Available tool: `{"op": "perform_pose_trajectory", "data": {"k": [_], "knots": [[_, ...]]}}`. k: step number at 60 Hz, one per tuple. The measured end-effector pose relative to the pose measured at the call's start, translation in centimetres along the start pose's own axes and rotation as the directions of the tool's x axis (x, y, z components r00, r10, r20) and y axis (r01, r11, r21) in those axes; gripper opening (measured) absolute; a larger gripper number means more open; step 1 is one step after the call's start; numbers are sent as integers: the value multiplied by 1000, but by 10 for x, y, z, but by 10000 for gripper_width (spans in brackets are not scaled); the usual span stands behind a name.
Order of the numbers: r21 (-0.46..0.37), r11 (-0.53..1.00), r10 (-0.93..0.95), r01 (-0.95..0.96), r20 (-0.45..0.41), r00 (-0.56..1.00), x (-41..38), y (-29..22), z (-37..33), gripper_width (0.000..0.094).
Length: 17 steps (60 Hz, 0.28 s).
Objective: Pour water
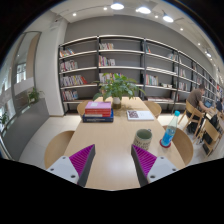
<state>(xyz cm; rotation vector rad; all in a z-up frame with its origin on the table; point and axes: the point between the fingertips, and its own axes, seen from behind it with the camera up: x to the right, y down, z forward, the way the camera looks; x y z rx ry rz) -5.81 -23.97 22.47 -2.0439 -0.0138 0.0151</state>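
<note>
A small greenish cup (144, 138) stands on the light wooden table (108, 135), just ahead of my right finger. To its right a blue bottle (168, 133) with a light cap stands upright near the table's edge. My gripper (112, 160) hangs above the near part of the table, open, with its magenta pads (83, 158) wide apart and only bare tabletop between them. Both cup and bottle lie beyond and to the right of the fingers.
A stack of books (98, 110) and a potted plant (120, 88) sit at the table's far side, with a paper (139, 115) beside them. Wooden chairs (183, 146) ring the table. Bookshelves (120, 62) line the back wall. A person (207, 103) sits at the far right.
</note>
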Motion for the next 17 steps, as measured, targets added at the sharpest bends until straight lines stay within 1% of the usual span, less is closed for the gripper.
{"op": "perform_pose_trajectory", "data": {"k": [7, 17], "knots": [[45, 999, 3, -4, 8, 1000, -13, -19, -10, 725], [65, 998, -3, 2, 7, 1000, -20, -30, -20, 725]]}}
